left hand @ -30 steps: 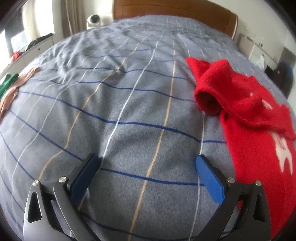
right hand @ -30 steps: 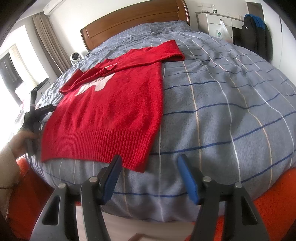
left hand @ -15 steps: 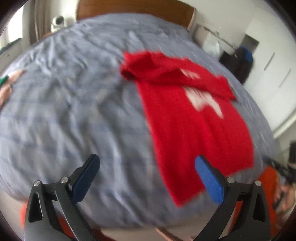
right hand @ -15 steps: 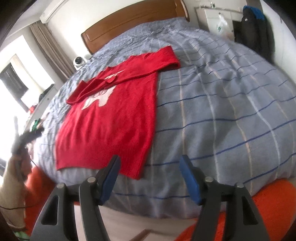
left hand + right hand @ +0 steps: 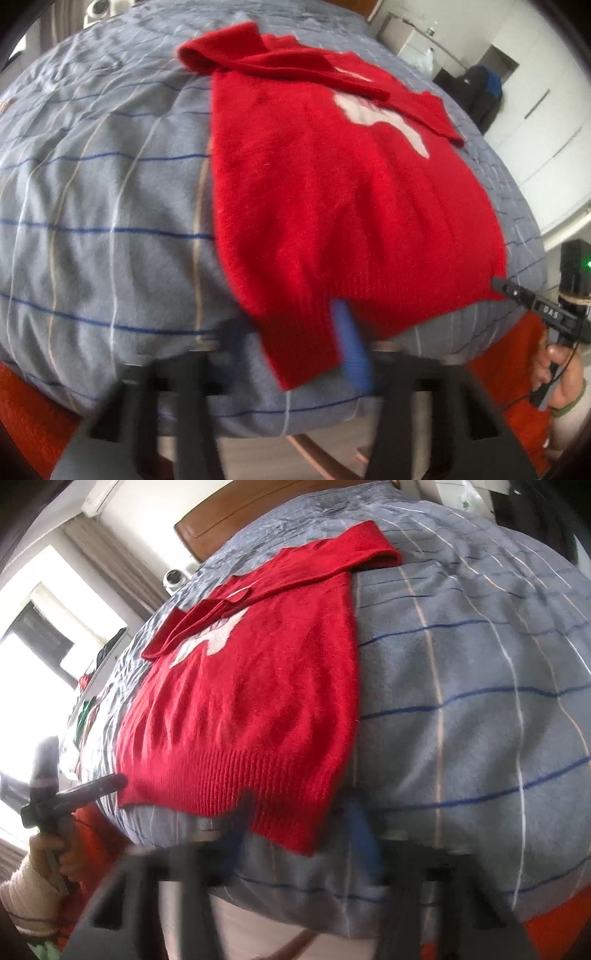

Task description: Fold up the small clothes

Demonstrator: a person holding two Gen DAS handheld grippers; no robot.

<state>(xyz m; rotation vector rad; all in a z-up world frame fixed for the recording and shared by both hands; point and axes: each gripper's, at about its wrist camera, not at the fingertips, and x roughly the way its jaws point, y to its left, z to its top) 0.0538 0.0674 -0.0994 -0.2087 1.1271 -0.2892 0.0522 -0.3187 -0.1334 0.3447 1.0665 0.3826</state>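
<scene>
Jaws have just been closing on both tools: the left gripper (image 5: 295,350) and right gripper (image 5: 299,823) are each pinching a hem corner of the red sweater (image 5: 332,192), ready for folding. Beyond the hem, its sleeves are lying crossed, the sweater resting flat on the checked bedspread (image 5: 461,672).

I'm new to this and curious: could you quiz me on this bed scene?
1. True or false: the red sweater lies on a checked bedspread.
2. Its sleeves are: A spread wide, B folded across the chest, C hanging off the bed.
3. What do the left gripper and right gripper grip?
Key: 1 true. 2 B. 3 the hem's two corners; both jaws have just been closing on them.
</scene>
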